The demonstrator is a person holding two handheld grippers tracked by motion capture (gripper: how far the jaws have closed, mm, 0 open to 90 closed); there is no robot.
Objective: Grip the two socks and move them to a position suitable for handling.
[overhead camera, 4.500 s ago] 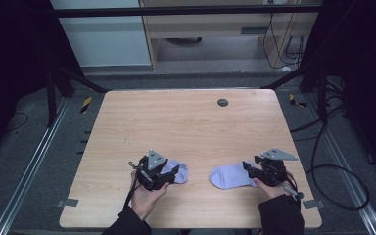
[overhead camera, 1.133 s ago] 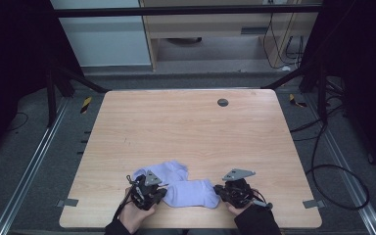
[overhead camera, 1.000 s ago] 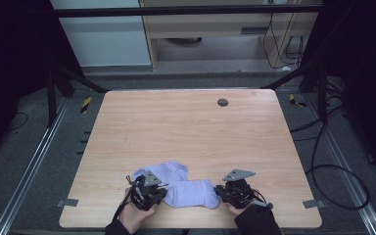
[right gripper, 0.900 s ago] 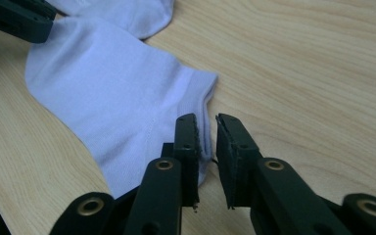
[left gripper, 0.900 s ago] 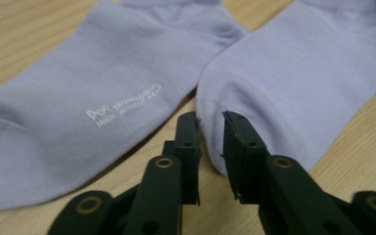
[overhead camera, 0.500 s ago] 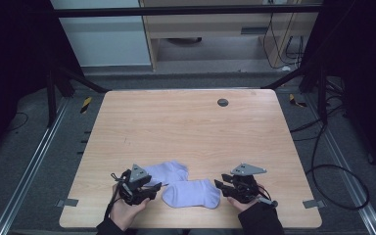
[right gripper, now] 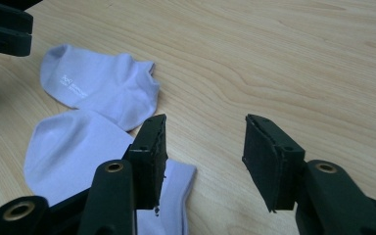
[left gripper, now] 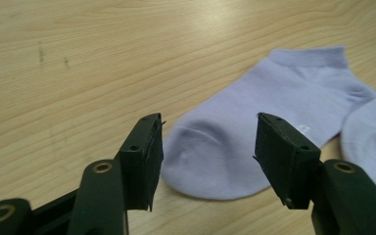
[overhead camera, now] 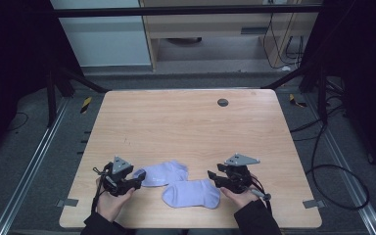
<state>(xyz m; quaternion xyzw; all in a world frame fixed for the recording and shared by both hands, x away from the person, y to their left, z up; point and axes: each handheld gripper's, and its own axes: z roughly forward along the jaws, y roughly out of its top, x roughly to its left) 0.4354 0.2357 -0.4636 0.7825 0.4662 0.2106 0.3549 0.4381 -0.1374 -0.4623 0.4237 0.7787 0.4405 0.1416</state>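
Two pale lavender ankle socks lie flat near the table's front edge. The rear sock (overhead camera: 160,174) (left gripper: 279,110) (right gripper: 103,85) touches the front sock (overhead camera: 192,194) (left gripper: 372,134) (right gripper: 73,147). My left gripper (overhead camera: 138,182) (left gripper: 208,142) sits just left of the rear sock, and its jaws have just been opening. They stand wide, with the sock's toe lying ahead between them, untouched. My right gripper (overhead camera: 211,177) (right gripper: 205,142) is at the front sock's right end. Its jaws have also just been opening, over bare wood, with the sock's cuff beside one jaw.
The light wooden table (overhead camera: 191,127) has a small dark round cap (overhead camera: 223,102) near its far edge. Dark frame rails and cables (overhead camera: 333,166) run around the table. The left gripper (right gripper: 5,24) shows far off in the right gripper view.
Both grippers were shut on the socks and have let go. The left hand moved left and the right hand slightly right and up. The socks stay lying together.
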